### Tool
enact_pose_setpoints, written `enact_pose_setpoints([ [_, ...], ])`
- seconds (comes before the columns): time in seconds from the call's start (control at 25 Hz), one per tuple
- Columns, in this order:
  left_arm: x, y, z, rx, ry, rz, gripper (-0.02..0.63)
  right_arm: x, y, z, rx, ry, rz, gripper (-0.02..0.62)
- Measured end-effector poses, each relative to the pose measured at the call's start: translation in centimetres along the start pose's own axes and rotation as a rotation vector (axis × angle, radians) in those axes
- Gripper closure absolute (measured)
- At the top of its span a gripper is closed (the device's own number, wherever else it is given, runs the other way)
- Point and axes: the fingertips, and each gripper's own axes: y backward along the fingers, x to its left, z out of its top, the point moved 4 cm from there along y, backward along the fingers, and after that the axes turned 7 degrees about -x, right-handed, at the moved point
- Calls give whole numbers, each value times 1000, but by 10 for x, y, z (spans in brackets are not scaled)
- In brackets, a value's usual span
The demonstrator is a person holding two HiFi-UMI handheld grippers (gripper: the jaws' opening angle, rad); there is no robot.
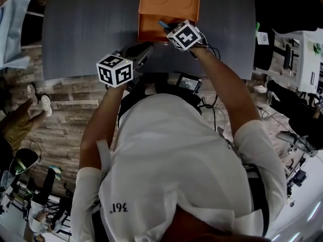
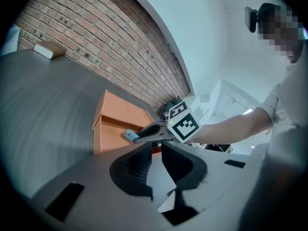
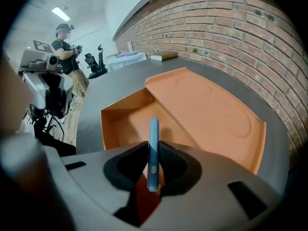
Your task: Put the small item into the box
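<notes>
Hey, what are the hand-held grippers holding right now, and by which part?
The right hand-held gripper pinches a thin blue item by its near end, at the open orange box; the left hand-held gripper holds nothing.

Orange box [image 1: 169, 3], blue small item [image 3: 153, 146]

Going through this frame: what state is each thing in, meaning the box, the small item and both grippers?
orange box: open, lid swung back.
small blue item: held on edge over the box opening, not yet released.
right hand-held gripper: shut on the small blue item.
left hand-held gripper: open, empty, back from the box.
</notes>
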Motion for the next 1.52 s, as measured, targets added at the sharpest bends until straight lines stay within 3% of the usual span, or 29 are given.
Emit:
enact_pose_setpoints([
  [0.28,-2,4,2,-8,13,5,535,-5,-12,-5,57,4,-14,512],
  [0.56,-1,4,2,-10,26,5,535,-5,-15,-2,43,8,1,508],
  [0.72,-1,2,1,-5,32,3,535,-2,-17,-8,66,-7,19,443],
  [1.52,-3,2,-3,3,33,-7,535,-2,-6,-5,-2,-59,4,426],
])
